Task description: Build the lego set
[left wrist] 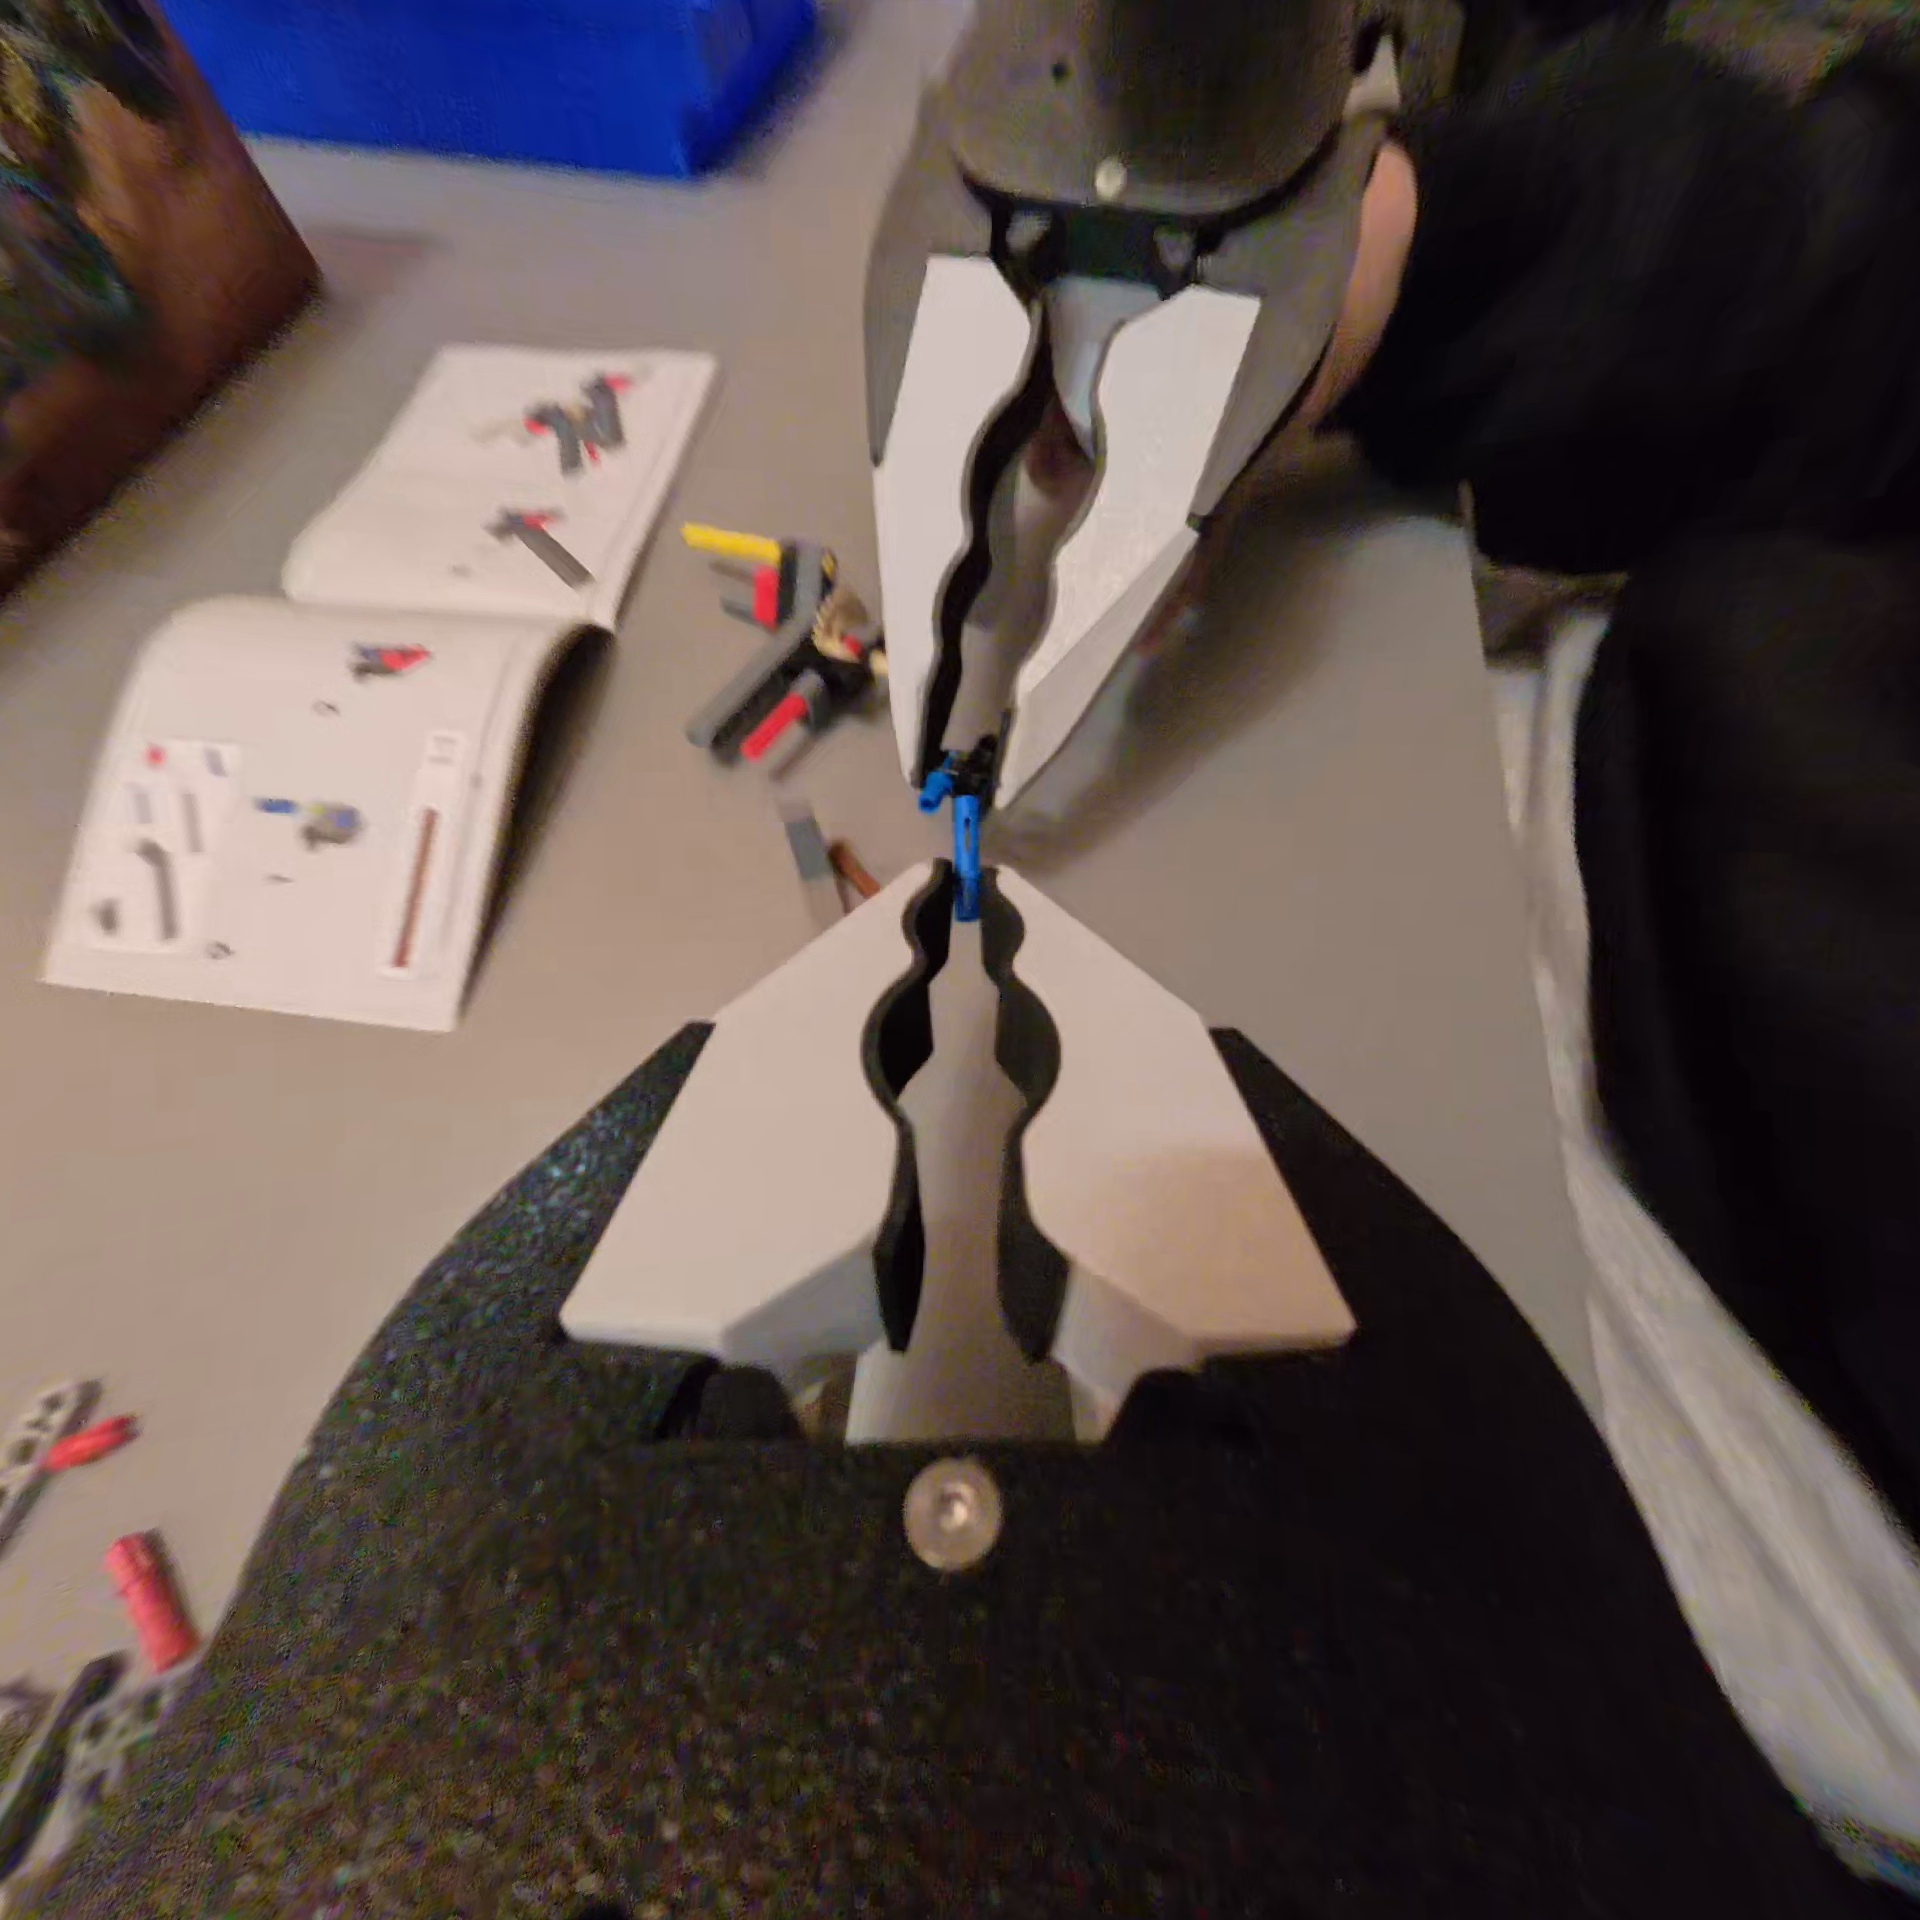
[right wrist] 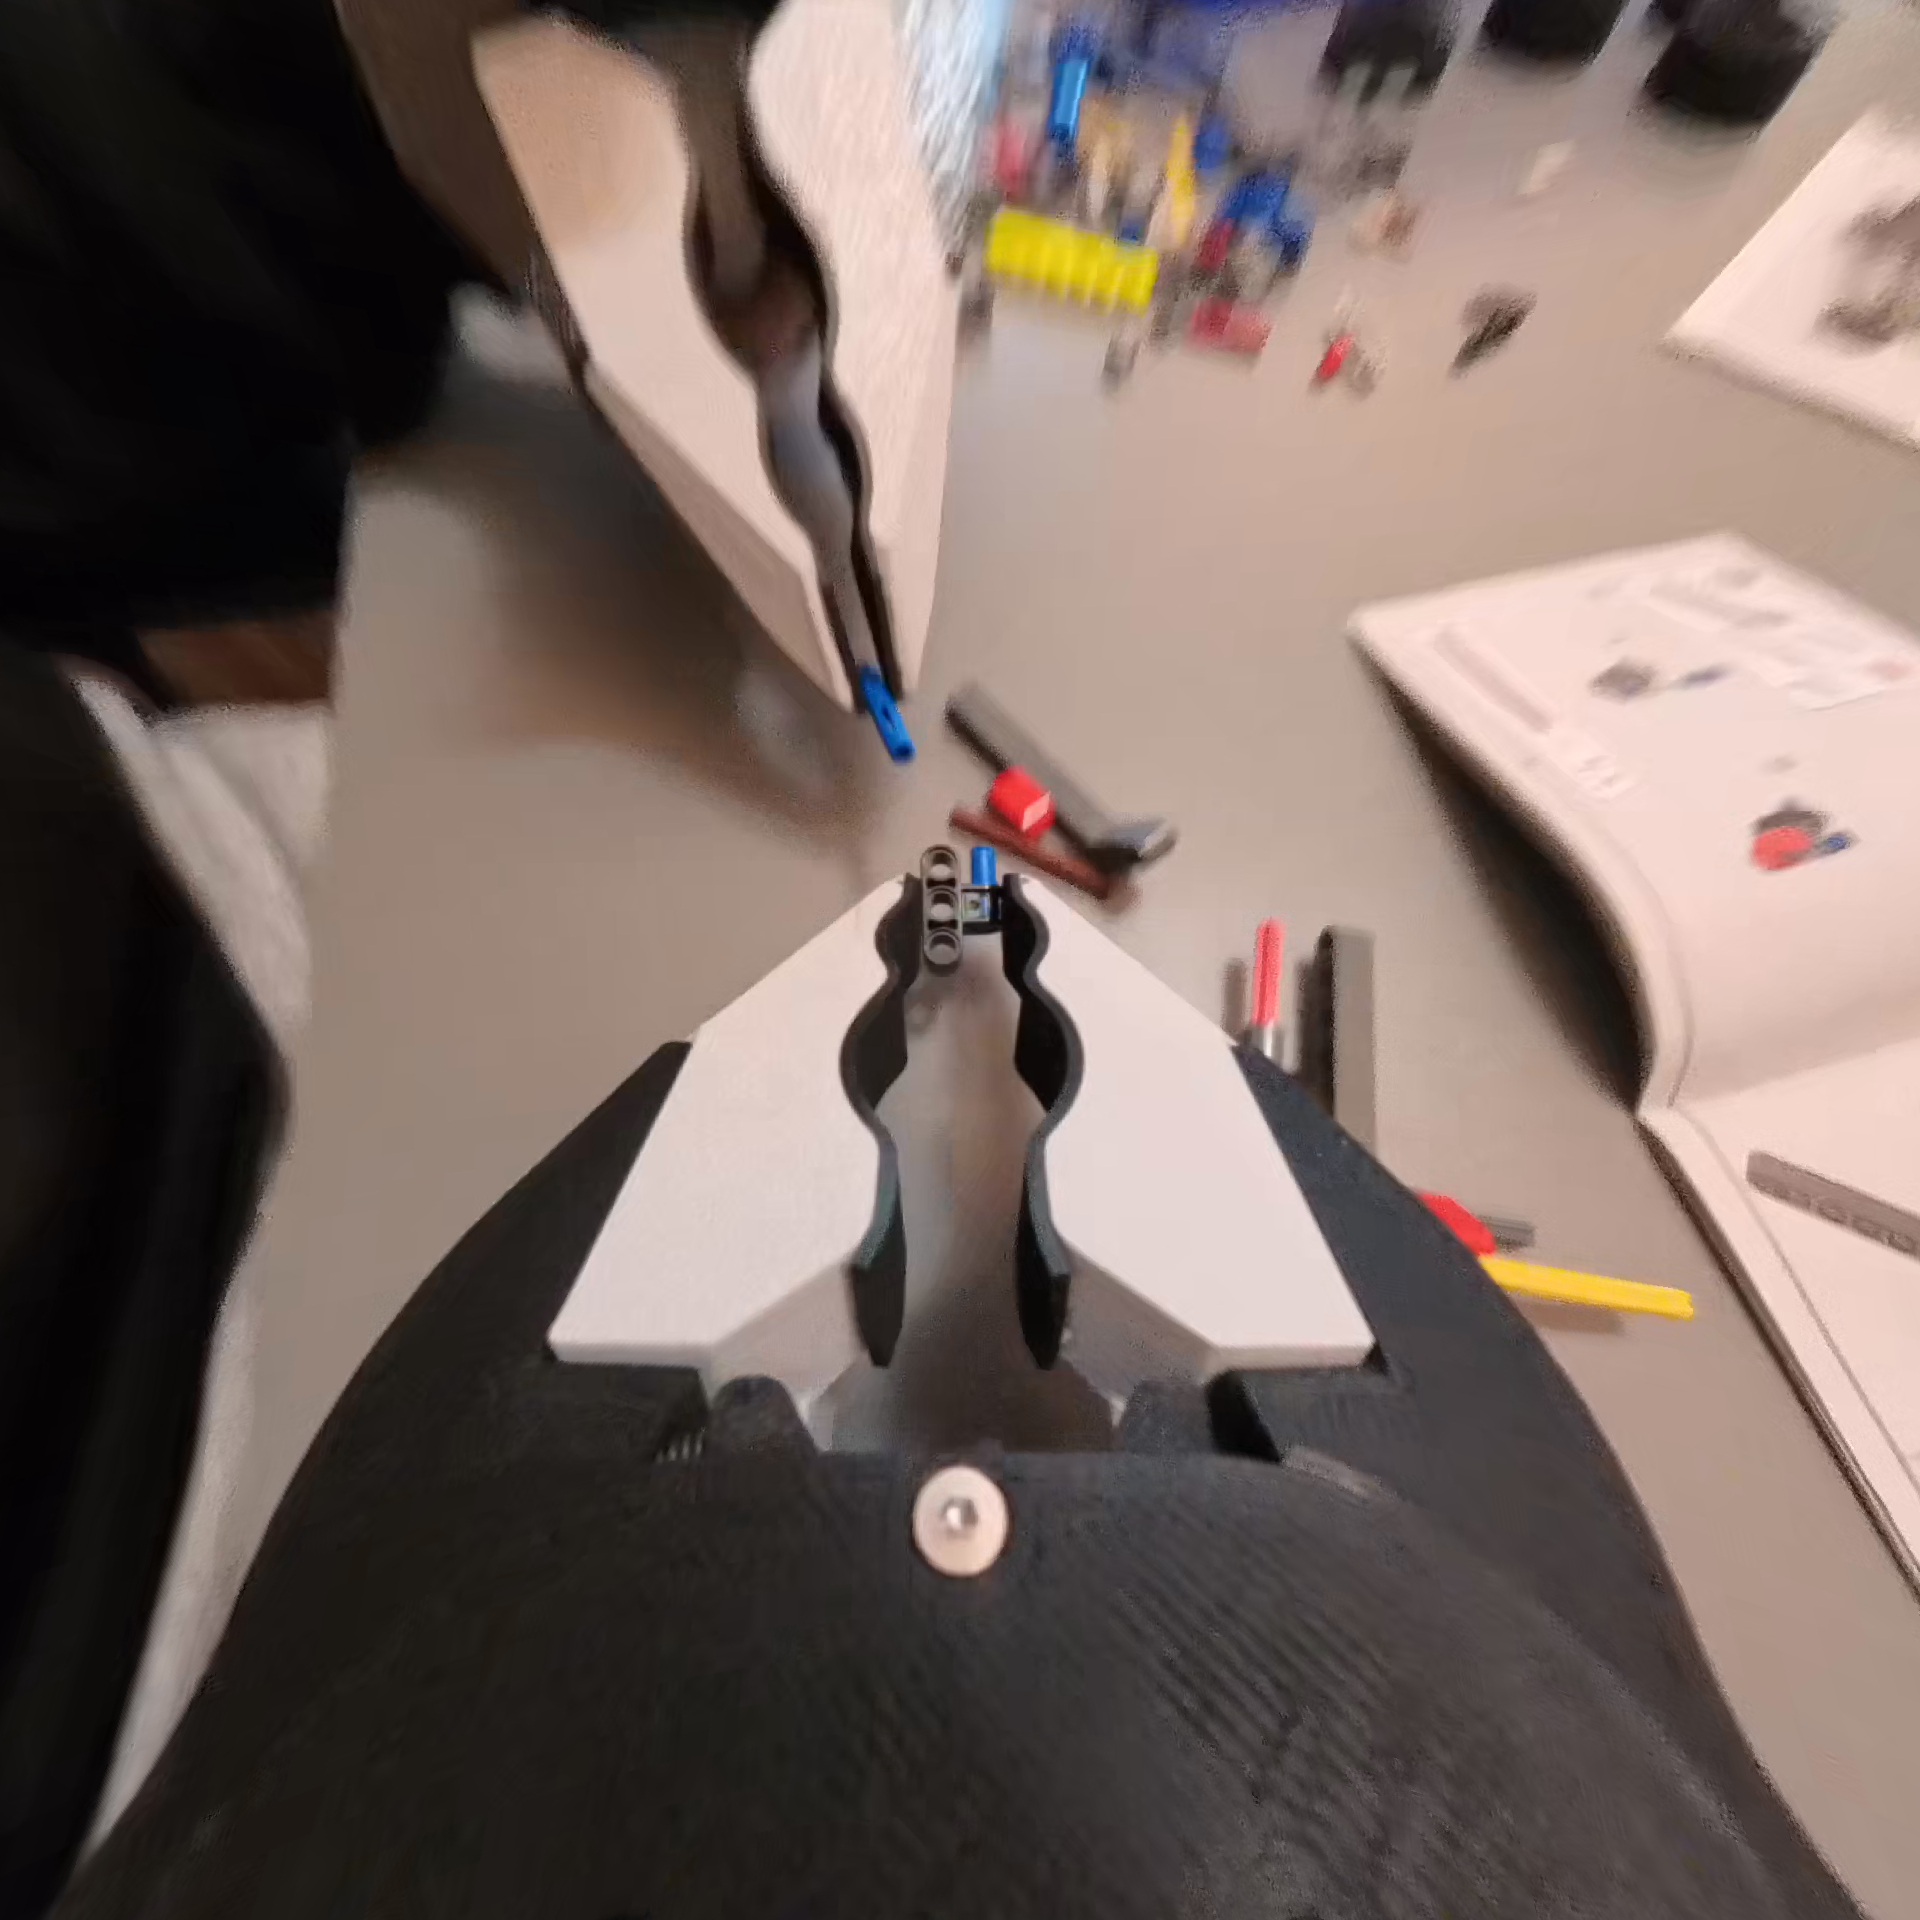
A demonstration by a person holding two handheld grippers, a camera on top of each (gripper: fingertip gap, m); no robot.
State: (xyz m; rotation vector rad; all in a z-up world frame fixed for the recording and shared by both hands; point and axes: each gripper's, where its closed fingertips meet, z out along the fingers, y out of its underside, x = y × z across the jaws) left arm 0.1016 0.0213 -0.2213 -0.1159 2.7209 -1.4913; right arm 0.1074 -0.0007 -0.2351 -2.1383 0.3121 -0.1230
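Note:
My left gripper [left wrist: 964,883] is shut on a blue pin [left wrist: 966,857] that sticks out past its tips. My right gripper [right wrist: 961,894] is shut on a short black beam with holes [right wrist: 940,909], which has a second blue pin [right wrist: 983,862] fitted at its side. In the left wrist view the right gripper [left wrist: 961,764] comes down from above, tip to tip with mine, and its black beam [left wrist: 971,758] is just above the held pin. In the right wrist view the left gripper [right wrist: 878,681] and its pin [right wrist: 886,719] stand a short gap away from the beam.
An open instruction booklet [left wrist: 343,727] lies on the grey table, also in the right wrist view [right wrist: 1662,790]. A grey, red and yellow part-built piece [left wrist: 790,644] and loose parts [left wrist: 826,857] lie beneath the grippers. A blue bin [left wrist: 499,73], a parts pile [right wrist: 1143,229], and a dark sleeve [left wrist: 1714,416] are around. Less than 4 cm separates the two grippers' tips.

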